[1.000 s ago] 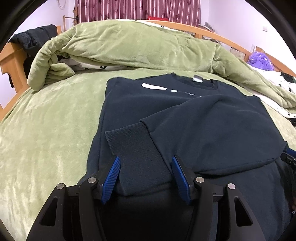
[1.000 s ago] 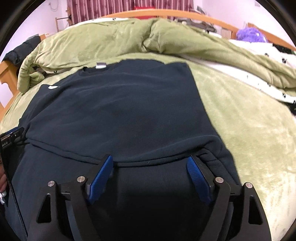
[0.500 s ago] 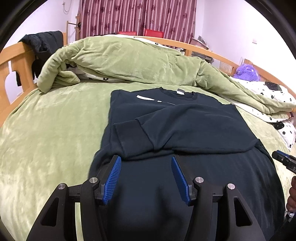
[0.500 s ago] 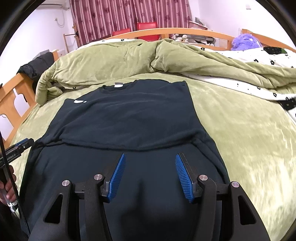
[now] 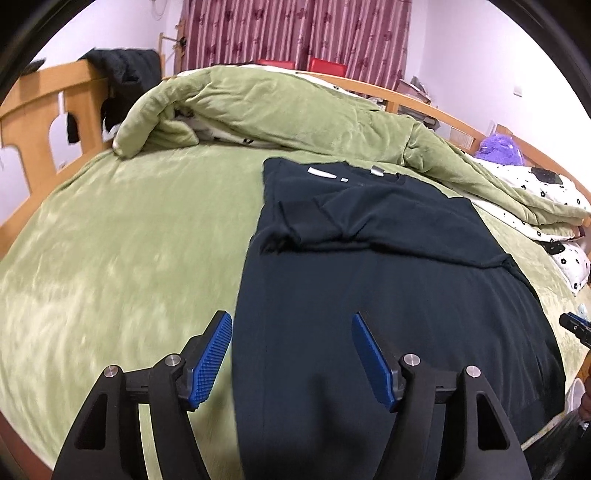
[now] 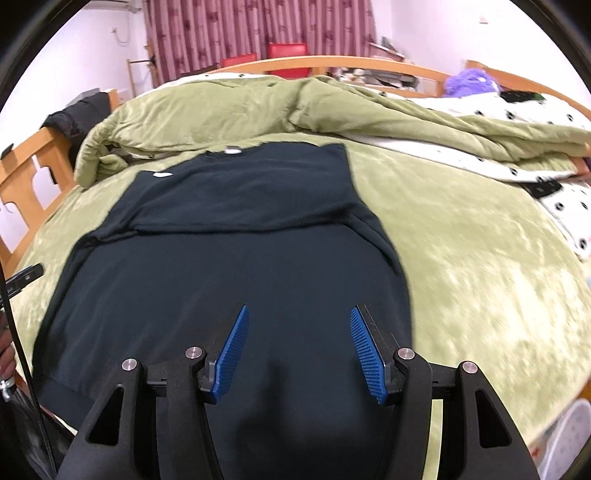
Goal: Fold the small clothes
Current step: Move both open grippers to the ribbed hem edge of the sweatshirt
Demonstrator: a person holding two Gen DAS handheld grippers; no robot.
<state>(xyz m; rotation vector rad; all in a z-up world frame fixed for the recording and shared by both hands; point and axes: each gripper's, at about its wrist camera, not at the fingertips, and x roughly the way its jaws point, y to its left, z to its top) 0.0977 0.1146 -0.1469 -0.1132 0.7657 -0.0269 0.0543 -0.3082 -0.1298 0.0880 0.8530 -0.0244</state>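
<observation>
Seen from the left wrist, the left gripper (image 5: 291,350) hovers low over the near left edge of a dark sweatshirt (image 5: 388,295) spread flat on the green blanket (image 5: 129,240) of a wooden-framed bed; its blue pads (image 5: 210,354) stand well apart with nothing between them, one over the blanket and one over the cloth, as if lined up to take the hem; both sleeves appear folded across the chest, forming a band below the collar, likely so the body can next be doubled from the hem upward; a rumpled green quilt (image 5: 295,110) is heaped beyond the collar, out of the working area; the tip of the other tool (image 5: 576,326) shows at the right border. From the right wrist, the right gripper (image 6: 297,343) is held level and pointing along the garment toward the collar, over the near right part of the sweatshirt (image 6: 240,266); its fingers (image 6: 365,350) are likewise spread wide and hold nothing; the folded sleeve band (image 6: 251,206) lies smooth across the upper half, and the hem nearest the camera is hidden beneath the tool; the bed rail (image 6: 22,173) and maroon curtains (image 6: 258,26) frame the scene; the pair seem poised side by side for a matched pinch at the bottom edge.
</observation>
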